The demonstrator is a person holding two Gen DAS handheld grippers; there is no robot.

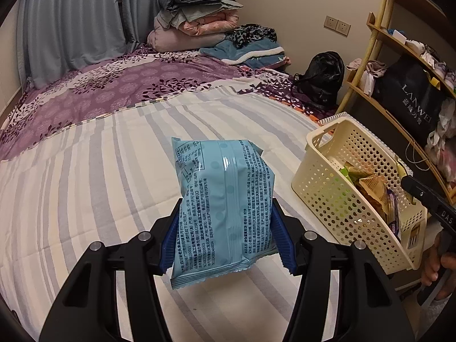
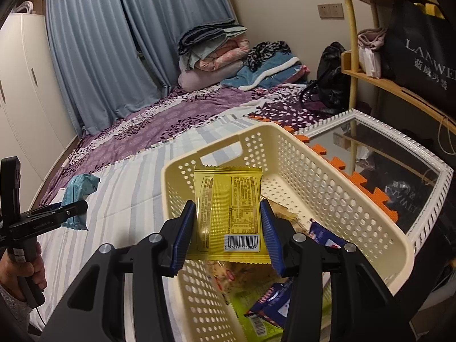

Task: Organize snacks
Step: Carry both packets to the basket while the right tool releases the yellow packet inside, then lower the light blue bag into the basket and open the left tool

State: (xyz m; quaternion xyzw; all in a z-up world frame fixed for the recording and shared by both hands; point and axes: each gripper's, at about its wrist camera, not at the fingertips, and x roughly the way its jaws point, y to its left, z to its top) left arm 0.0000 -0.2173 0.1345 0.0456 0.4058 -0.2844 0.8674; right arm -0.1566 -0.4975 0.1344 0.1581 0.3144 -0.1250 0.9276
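Observation:
My left gripper (image 1: 226,236) is shut on a light blue snack packet (image 1: 225,199), held upright above the striped bed sheet (image 1: 85,188). To its right stands a cream perforated basket (image 1: 322,199) with several snack packets inside. My right gripper (image 2: 228,233) is shut on a yellow snack packet (image 2: 228,208), held over the open cream basket (image 2: 319,182), which holds green, blue and tan packets. In the right wrist view the left gripper (image 2: 77,208) with the blue packet (image 2: 78,191) shows at the far left, over the bed.
A framed mirror (image 2: 399,165) lies flat right of the basket. A bamboo shelf (image 1: 379,65) with a black bag stands on the right. Folded blankets (image 1: 196,20) and a black backpack (image 1: 325,77) sit at the bed's far end. A hand (image 2: 20,276) holds the left gripper's handle.

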